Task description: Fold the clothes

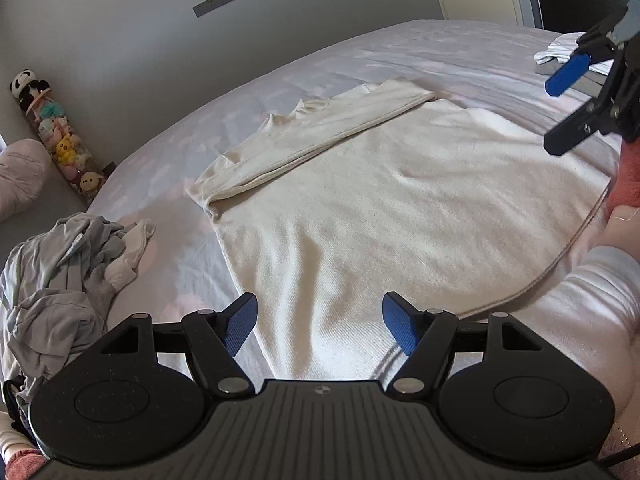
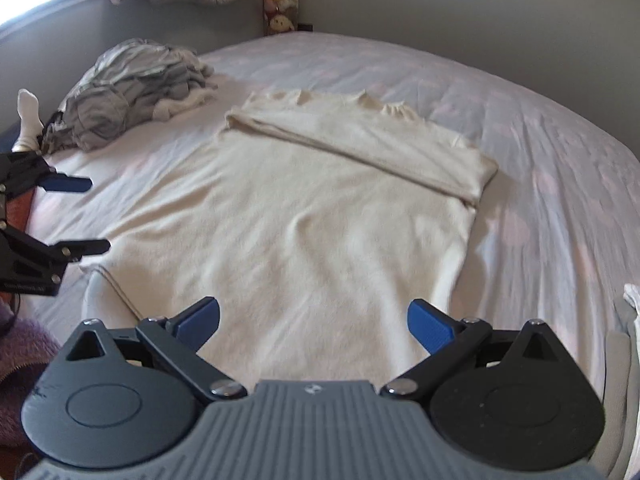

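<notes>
A cream knit sweater lies flat on the bed, one sleeve folded across its chest; it also shows in the right wrist view. My left gripper is open and empty, hovering over the sweater's lower part. It also shows in the right wrist view at the left edge. My right gripper is open and empty above the sweater's hem. In the left wrist view it hangs above the sweater's right side.
A heap of grey clothes with white socks lies left of the sweater, also in the right wrist view. Folded clothes sit at the far right of the bed. A tube of plush toys leans on the wall.
</notes>
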Motion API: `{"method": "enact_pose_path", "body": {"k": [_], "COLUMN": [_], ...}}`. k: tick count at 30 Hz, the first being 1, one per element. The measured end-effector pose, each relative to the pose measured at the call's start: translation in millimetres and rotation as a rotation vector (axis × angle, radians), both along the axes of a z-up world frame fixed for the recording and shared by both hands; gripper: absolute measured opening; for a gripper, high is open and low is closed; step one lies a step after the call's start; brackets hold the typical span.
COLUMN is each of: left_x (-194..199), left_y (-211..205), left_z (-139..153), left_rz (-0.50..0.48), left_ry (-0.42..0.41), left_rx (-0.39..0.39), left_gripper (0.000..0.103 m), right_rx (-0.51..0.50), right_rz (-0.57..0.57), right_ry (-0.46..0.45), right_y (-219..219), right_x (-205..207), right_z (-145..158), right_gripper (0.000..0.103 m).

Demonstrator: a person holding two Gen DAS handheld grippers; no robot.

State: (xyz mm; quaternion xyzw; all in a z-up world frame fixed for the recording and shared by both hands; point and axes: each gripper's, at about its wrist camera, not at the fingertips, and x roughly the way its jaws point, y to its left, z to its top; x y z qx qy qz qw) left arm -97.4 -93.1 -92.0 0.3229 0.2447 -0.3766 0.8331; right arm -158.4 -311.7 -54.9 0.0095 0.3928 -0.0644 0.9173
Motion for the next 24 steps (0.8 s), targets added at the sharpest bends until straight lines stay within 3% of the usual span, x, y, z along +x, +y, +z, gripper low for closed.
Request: {"method": "enact_pose_path", "body": {"k": [4,10,14,17,24], "left_x": [-4,-6,-3,-1,-8], "left_y": [0,4,6,3,7], "left_z": [-3,-1,-2,-6,-7], "left_rz": [-0.039,-0.117,-0.161,-0.186,-0.296], "left_ry": [0.020,0.040,0.072,0.074,-0.016], "left_rx": [0.004,-0.015,-0.007,0.042,0.126], "left_gripper": [0.068,0.068,0.068,0.068,0.068], "right_rx": [-0.026,-0.013,-0.142,-0.248,-0.378], "right_rz": [0.009,0.041,0.105,0.201,0.320], "right_ry": [0.079,0.145,0.175,0.206,0.275], "right_y": [7,10,21,33,51], "right_x": [-4,0,1,2,-2], "right_z": [-21,-28,-29,-31,-48], "right_gripper": [0.101,0.101,0.101,0.101,0.101]}}
